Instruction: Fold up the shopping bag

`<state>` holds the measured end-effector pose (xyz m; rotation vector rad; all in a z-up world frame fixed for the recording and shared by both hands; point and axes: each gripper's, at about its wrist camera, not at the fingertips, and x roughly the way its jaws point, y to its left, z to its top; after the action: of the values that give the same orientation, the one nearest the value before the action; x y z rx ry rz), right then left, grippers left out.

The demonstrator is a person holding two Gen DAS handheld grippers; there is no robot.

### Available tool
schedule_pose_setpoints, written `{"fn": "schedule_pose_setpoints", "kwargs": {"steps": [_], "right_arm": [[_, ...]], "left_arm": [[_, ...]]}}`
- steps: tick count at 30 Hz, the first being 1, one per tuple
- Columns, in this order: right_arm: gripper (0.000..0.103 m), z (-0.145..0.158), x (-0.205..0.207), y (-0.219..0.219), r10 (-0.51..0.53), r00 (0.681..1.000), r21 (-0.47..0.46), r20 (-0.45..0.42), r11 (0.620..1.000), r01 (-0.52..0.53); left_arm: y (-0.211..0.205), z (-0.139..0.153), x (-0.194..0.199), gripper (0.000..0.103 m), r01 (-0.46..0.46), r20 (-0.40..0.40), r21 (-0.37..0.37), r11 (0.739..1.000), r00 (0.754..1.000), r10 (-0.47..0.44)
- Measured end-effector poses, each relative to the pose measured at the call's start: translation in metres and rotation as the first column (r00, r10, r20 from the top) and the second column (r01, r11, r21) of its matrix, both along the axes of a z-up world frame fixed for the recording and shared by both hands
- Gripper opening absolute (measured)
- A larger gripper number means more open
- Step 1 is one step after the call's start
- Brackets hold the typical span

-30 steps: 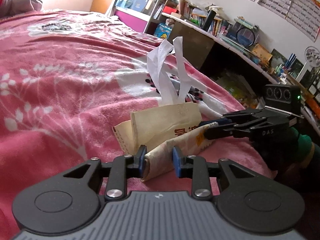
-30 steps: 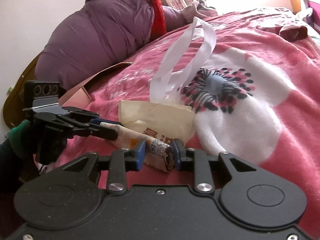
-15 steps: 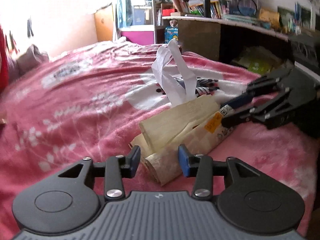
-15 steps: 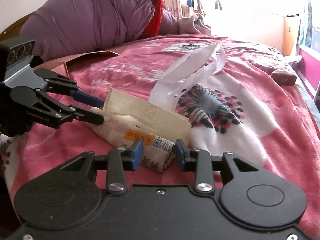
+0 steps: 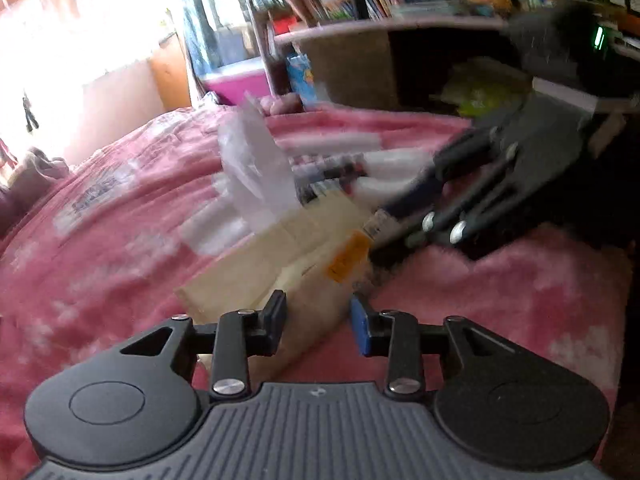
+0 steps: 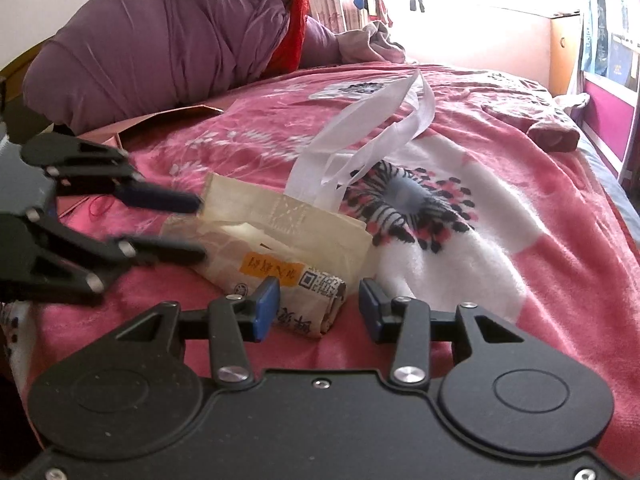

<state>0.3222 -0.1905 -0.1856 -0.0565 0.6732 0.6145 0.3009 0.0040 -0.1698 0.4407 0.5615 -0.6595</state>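
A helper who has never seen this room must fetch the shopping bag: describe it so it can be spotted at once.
On the pink floral blanket, beside the big white flower print, lies the shopping bag: a small cream fabric bundle. Unlike anything nearby, it has white handles looping upward and an orange label.

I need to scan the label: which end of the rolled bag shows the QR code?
The end between the right claw's open fingers, QR code beside the orange sticker; the bag's far end looks plain beige.

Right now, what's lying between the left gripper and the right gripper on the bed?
The rolled-up shopping bag spans the gap between the left gripper and the right gripper, one end at each. The right wrist view shows it best.
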Motion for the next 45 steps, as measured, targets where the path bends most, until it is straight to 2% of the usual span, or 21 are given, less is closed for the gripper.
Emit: {"fn": "schedule_pose_setpoints", "kwargs": {"steps": [2,5,6,9,11,12,15,17,21,24,26,28,35,38,39,40,42,44,45], "right_arm": [[0.034,0.002,-0.001,0.0,0.004,1.0,0.002,0.005,1.0,-0.004],[0.029,0.011,-0.01,0.001,0.02,0.997,-0.018,0.077,1.0,-0.018],[0.021,0.013,-0.011,0.005,0.037,0.994,-0.011,0.101,0.999,-0.036],[0.021,0.016,-0.012,0.018,0.085,0.985,-0.031,0.152,0.996,-0.081],[0.021,0.012,-0.008,0.027,0.11,0.986,-0.068,0.128,0.992,-0.102],[0.021,0.005,-0.004,0.029,0.113,0.99,-0.084,0.088,0.991,-0.106],[0.02,0.001,0.005,0.02,0.1,0.994,-0.016,0.034,0.995,-0.099],[0.02,0.001,0.006,0.018,0.096,0.995,0.002,0.028,0.995,-0.096],[0.021,0.001,0.004,0.018,0.094,0.995,0.004,0.03,0.996,-0.094],[0.021,-0.001,0.005,0.02,0.098,0.995,-0.007,0.026,0.995,-0.098],[0.02,-0.003,0.007,0.018,0.118,0.993,-0.003,0.016,0.993,-0.118],[0.019,-0.004,0.01,0.015,0.118,0.993,0.018,0.005,0.993,-0.118],[0.018,-0.004,0.011,0.014,0.119,0.993,0.03,-0.006,0.992,-0.119],[0.019,-0.004,0.011,0.013,0.119,0.993,0.033,-0.006,0.992,-0.119],[0.019,-0.003,0.011,0.012,0.118,0.993,0.034,-0.007,0.992,-0.118],[0.019,-0.004,0.011,0.011,0.118,0.993,0.039,-0.009,0.992,-0.117],[0.019,-0.004,0.012,0.009,0.117,0.993,0.048,-0.014,0.992,-0.116],[0.019,-0.003,0.012,0.01,0.12,0.993,0.044,-0.013,0.992,-0.119],[0.019,-0.003,0.012,0.01,0.122,0.992,0.041,-0.013,0.992,-0.122]], "left_arm": [[0.003,-0.001,0.008,0.035,0.025,-0.03,-0.013,1.0,0.999,-0.026],[0.007,0.001,0.018,0.035,0.059,-0.069,-0.026,0.998,0.996,-0.061],[0.006,0.001,0.019,0.035,0.067,-0.072,-0.02,0.998,0.995,-0.069],[0.005,-0.001,0.019,0.035,0.083,-0.068,-0.01,0.996,0.994,-0.084],[0.006,-0.004,0.02,0.035,0.088,-0.08,-0.032,0.996,0.993,-0.09],[0.008,-0.005,0.022,0.035,0.091,-0.089,-0.049,0.995,0.991,-0.096],[0.024,-0.002,0.031,0.035,0.049,-0.151,-0.16,0.986,0.986,-0.073],[0.035,0.001,0.038,0.035,-0.008,-0.176,-0.238,0.971,0.984,-0.035],[0.019,-0.005,0.04,0.034,-0.024,-0.141,-0.191,0.981,0.99,-0.003],[0.011,-0.011,0.038,0.035,-0.014,-0.143,-0.161,0.987,0.99,-0.009],[0.03,-0.014,0.04,0.035,-0.032,-0.186,-0.222,0.974,0.982,-0.01],[0.045,-0.013,0.043,0.035,-0.059,-0.219,-0.248,0.967,0.976,0.003],[0.053,-0.006,0.037,0.035,-0.092,-0.212,-0.208,0.974,0.976,0.047],[0.06,0.0,0.031,0.036,-0.149,-0.198,-0.162,0.975,0.973,0.116],[0.063,0.002,0.029,0.035,-0.154,-0.192,-0.168,0.974,0.974,0.121],[0.063,0.004,0.022,0.034,-0.142,-0.167,-0.161,0.977,0.979,0.115],[0.055,0.01,0.004,0.034,-0.05,-0.075,-0.105,0.993,0.996,0.042],[0.04,0.008,-0.012,0.035,0.059,0.019,0.0,0.998,0.998,-0.059],[0.033,0.002,-0.018,0.035,0.093,0.069,0.075,0.993,0.993,-0.098]]}}
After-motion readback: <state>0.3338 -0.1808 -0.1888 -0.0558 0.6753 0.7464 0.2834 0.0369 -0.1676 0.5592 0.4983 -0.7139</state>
